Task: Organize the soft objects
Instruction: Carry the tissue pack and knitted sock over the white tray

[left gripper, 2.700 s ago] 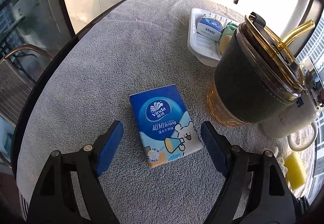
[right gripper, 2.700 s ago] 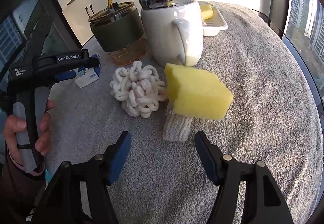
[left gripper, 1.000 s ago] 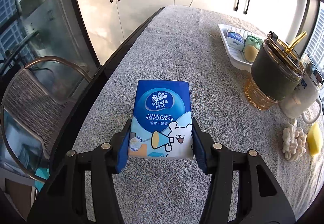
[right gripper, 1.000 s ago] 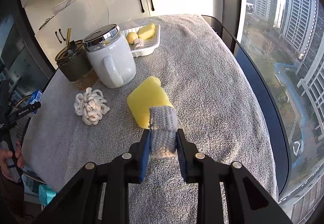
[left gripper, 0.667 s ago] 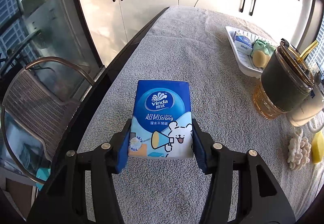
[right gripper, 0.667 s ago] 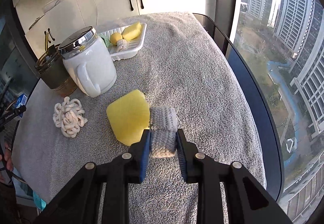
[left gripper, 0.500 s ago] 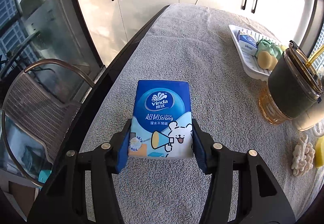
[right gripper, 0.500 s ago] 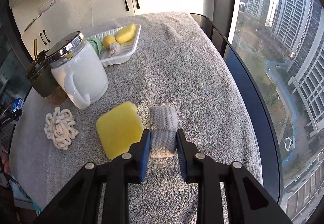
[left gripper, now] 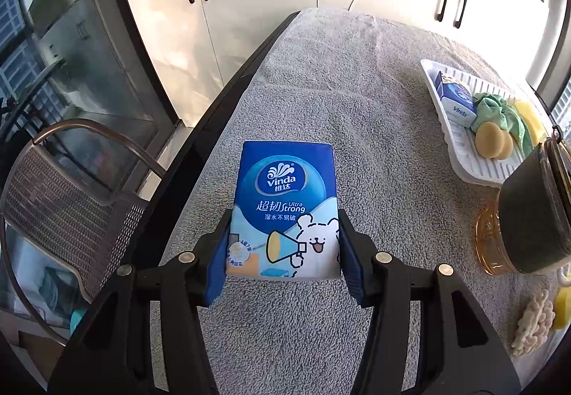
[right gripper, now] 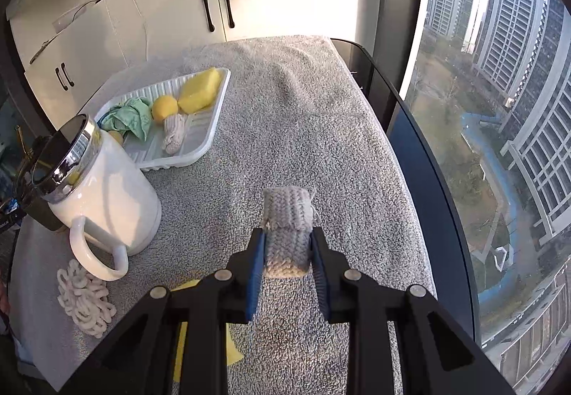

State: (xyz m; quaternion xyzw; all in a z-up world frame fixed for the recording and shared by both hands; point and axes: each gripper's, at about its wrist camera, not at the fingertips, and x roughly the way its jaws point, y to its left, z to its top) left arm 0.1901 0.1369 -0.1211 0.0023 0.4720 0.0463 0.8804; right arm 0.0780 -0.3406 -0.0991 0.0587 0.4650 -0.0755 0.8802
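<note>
My left gripper [left gripper: 283,246] is shut on a blue Vinda tissue pack [left gripper: 283,205], held above the grey towel-covered table. My right gripper [right gripper: 287,250] is shut on a grey knitted roll [right gripper: 288,223], also lifted off the towel. The white ribbed tray [right gripper: 200,145] lies ahead to the left in the right wrist view and holds a green cloth [right gripper: 132,114], a yellow sponge [right gripper: 200,91], a yellow ball [right gripper: 165,107] and another knitted roll [right gripper: 173,132]. In the left wrist view the tray [left gripper: 467,166] lies at the right with a second tissue pack [left gripper: 455,100].
A white mug with a steel lid [right gripper: 96,188] and a dark-sleeved glass cup [left gripper: 528,213] stand between the grippers and the tray. A white knotted rope [right gripper: 85,298] and a yellow sponge [right gripper: 185,334] lie on the towel. The table's dark edge [right gripper: 410,130] runs along the window. A metal chair [left gripper: 64,188] stands at the left.
Both grippers have carried their objects forward toward the tray, which looks nearer in both views. The loose yellow sponge has slid down under the right gripper. Neither grip has changed.
</note>
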